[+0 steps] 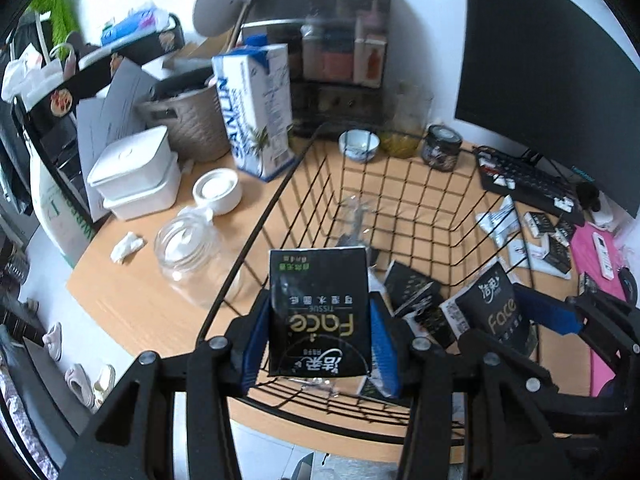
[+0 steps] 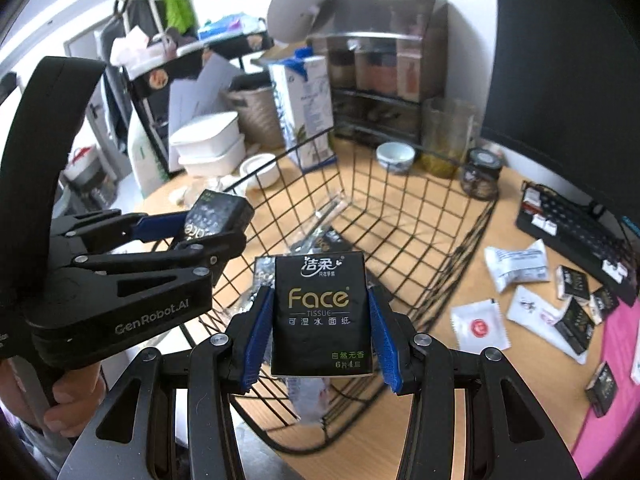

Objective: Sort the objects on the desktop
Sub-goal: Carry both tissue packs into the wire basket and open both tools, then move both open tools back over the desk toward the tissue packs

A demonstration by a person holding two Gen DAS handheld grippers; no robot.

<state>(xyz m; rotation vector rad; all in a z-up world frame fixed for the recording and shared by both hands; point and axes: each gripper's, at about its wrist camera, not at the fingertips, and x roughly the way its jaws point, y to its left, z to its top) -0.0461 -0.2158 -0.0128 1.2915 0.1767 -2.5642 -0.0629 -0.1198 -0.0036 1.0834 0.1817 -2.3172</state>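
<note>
The left gripper (image 1: 318, 320) clamps one black tissue pack (image 1: 319, 308) and the right gripper (image 2: 320, 326) clamps another pack (image 2: 320, 312), both above the wire basket (image 2: 420, 216) on the counter (image 1: 132, 292).

Right gripper (image 2: 322, 316): blue pads clamped on both sides of a black Face tissue pack (image 2: 320, 312), held upright over the basket's near edge.
Left gripper (image 2: 208, 228): at left, closed on a second black pack (image 2: 218, 212), above the basket rim.
Basket (image 2: 460, 240): black wire, on the wooden desk (image 2: 440, 412); clear wrappers inside.
Loose packs (image 2: 574, 318): black and white, on the desk right of the basket.
</note>
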